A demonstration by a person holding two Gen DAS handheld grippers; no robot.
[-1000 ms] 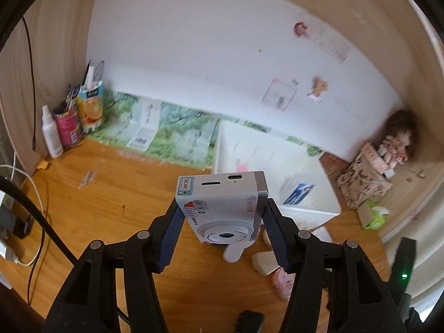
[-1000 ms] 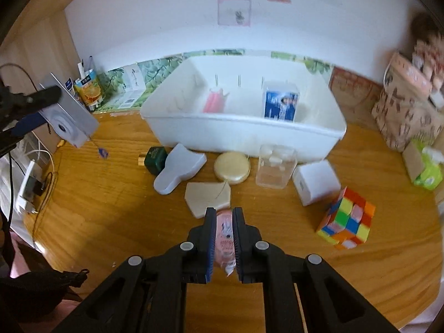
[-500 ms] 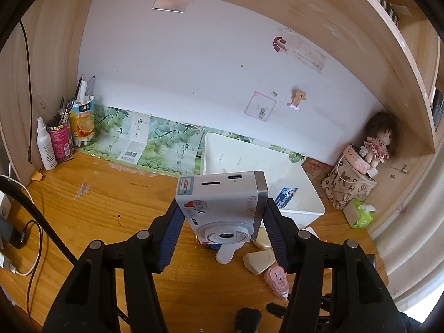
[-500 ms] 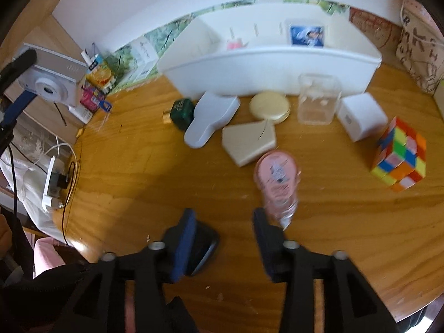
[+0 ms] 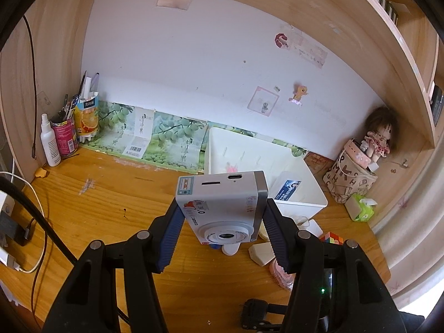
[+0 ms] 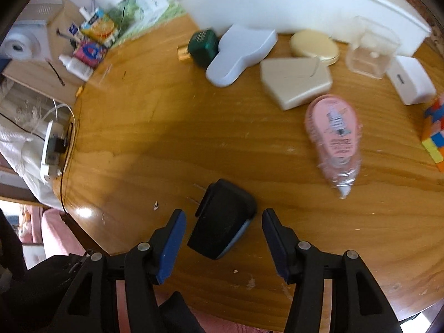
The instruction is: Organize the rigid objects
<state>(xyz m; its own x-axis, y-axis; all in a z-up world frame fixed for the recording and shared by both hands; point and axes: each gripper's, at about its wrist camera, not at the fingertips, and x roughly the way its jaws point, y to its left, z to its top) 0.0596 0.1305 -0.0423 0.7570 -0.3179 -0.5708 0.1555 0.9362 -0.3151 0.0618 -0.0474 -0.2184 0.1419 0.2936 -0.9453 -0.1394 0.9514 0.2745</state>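
A silver-white compact camera [image 5: 222, 194] hangs above the wooden desk with my left gripper [image 5: 222, 215] shut on its two sides; it also shows at the far left of the right wrist view as the camera [image 6: 25, 36]. Behind it stands the white bin [image 5: 302, 205], which holds a blue-labelled box and something pink. My right gripper [image 6: 223, 216] points steeply down at the desk's near edge and is open. A black plug charger [image 6: 219, 230] lies between its fingers, and the pads stand clear of it. A pink bottle [image 6: 334, 133] lies loose on the desk to the right.
Before the bin [image 6: 305, 2] lie a green box [image 6: 204, 43], a pale lavender case [image 6: 238, 52], a beige pentagon box [image 6: 297, 82], a round gold compact [image 6: 315, 45], a clear box [image 6: 369, 55], a white box [image 6: 412, 83] and a colour cube [image 6: 434, 138]. Pen cups [image 5: 83, 116] stand back left.
My right gripper let go of the pink bottle, opened, tilted down and sank toward the near edge around the black charger. My left gripper drew back slightly with the camera.
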